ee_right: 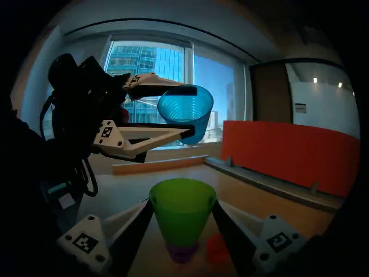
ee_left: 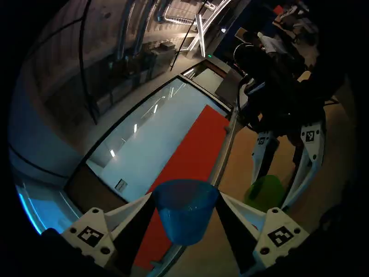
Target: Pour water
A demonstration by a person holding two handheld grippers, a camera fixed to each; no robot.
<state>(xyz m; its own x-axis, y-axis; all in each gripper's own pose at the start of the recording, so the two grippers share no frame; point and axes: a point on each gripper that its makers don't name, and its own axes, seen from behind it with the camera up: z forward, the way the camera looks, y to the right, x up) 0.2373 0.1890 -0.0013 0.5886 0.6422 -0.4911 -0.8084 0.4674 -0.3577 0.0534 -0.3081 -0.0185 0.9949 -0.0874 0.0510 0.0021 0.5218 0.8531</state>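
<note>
A translucent blue cup [ee_left: 185, 221] sits between the fingers of my left gripper [ee_left: 184, 198], which is shut on it. In the right gripper view the same blue cup [ee_right: 186, 110] is tipped onto its side, mouth toward the camera, held high by the left gripper [ee_right: 187, 107]. My right gripper [ee_right: 183, 203] is shut on an upright green cup [ee_right: 183, 214] just below the blue one. From the left gripper view the green cup [ee_left: 266, 193] shows between the right gripper's [ee_left: 271, 195] white fingers. I see no stream of water.
A wooden table [ee_right: 258, 194] lies under both cups. Small purple [ee_right: 182, 253] and red [ee_right: 216, 249] objects rest on it beneath the green cup. A red partition [ee_right: 295, 152] runs along the table's right side; windows [ee_right: 152, 69] are behind. A dark sleeve [ee_right: 69, 111] holds the left gripper.
</note>
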